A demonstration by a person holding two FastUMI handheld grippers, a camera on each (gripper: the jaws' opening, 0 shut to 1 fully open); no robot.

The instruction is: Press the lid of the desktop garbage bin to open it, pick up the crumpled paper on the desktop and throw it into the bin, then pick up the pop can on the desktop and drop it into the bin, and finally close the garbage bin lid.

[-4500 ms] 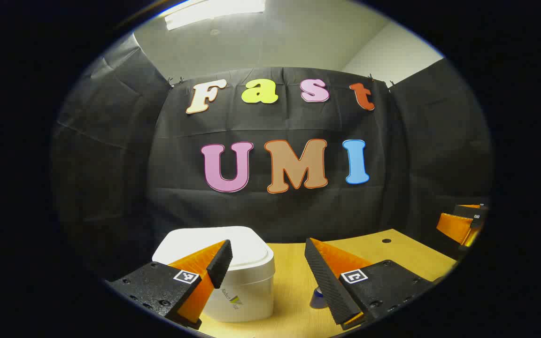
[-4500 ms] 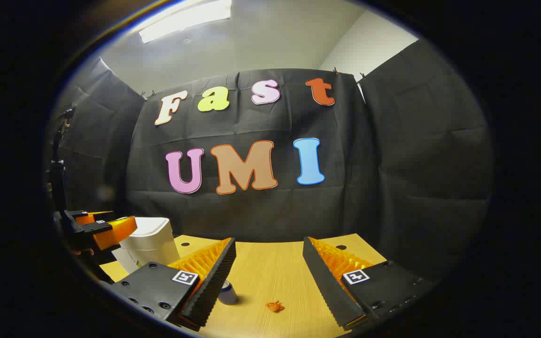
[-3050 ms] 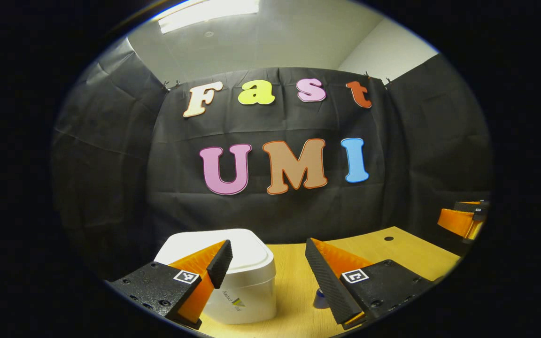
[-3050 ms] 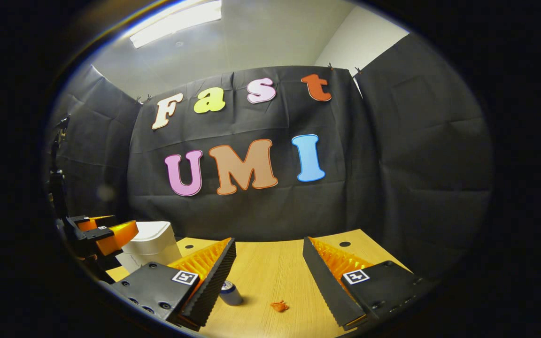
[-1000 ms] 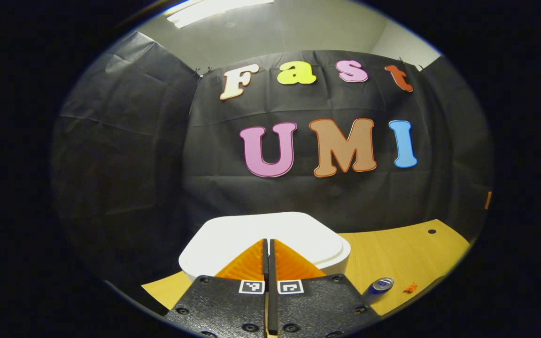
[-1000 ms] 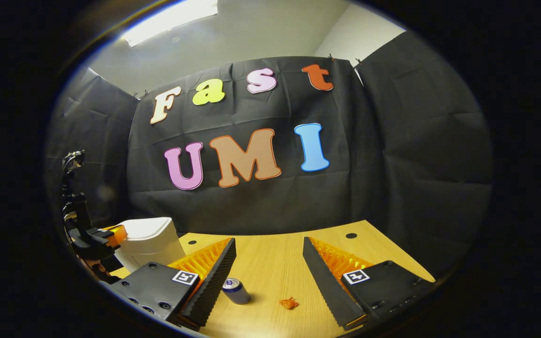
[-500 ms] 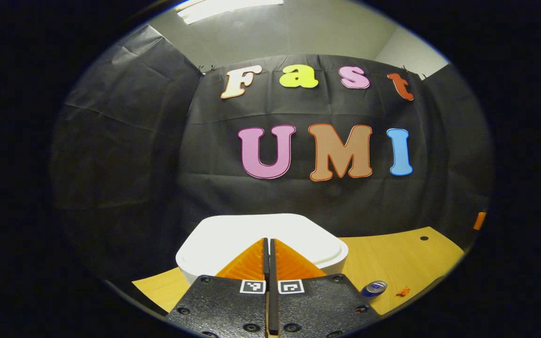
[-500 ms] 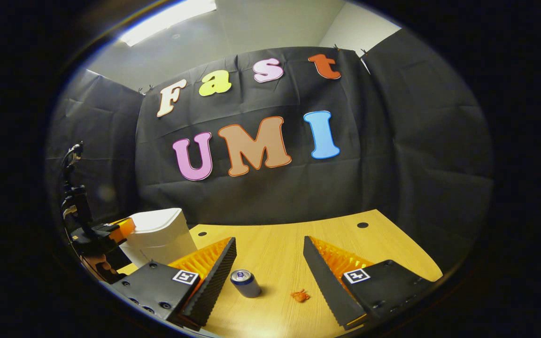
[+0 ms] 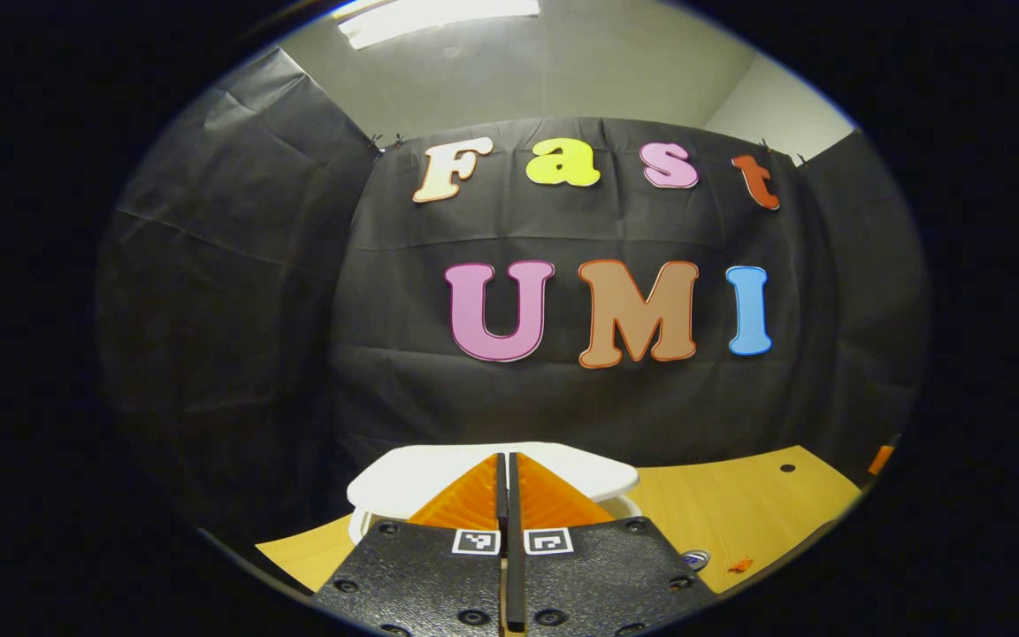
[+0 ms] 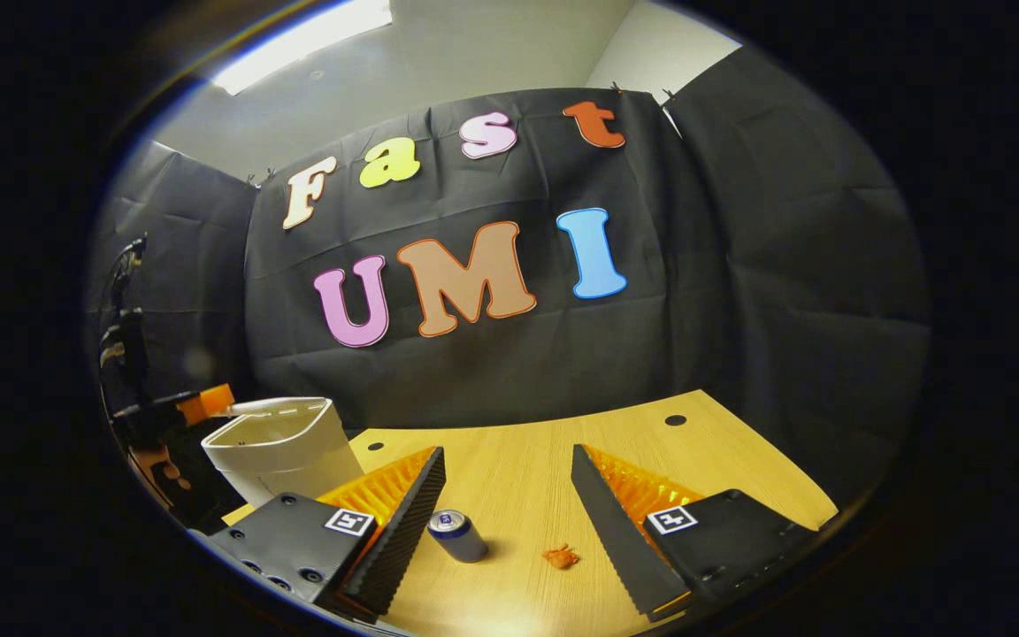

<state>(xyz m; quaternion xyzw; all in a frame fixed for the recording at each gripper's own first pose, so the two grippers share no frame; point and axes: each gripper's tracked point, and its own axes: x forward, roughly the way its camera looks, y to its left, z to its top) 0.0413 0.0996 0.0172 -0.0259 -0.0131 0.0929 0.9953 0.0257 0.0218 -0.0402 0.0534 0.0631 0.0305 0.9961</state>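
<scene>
The white desktop bin [image 10: 284, 456] stands at the table's left, its mouth showing under the raised lid [image 10: 275, 404]. My left gripper [image 9: 506, 458] is shut with nothing in it, right over the lifted lid [image 9: 425, 471]; it also appears with a hand beside the bin [image 10: 195, 405]. A blue pop can [image 10: 456, 534] lies on its side and a small orange crumpled paper [image 10: 561, 556] lies to its right. Both sit low between the fingers of my open right gripper [image 10: 507, 453], which hovers above them. The can [image 9: 695, 558] and paper [image 9: 740, 564] also show right of the bin.
The wooden table [image 10: 527, 442] has small cable holes near its back edge [image 10: 675, 420]. Black cloth walls close in behind and on both sides. Bare tabletop stretches between the bin and the right edge.
The left gripper closed and moved over the bin. In the last half second the lid has sprung up from the bin's rim. The right gripper stayed open, drifting little.
</scene>
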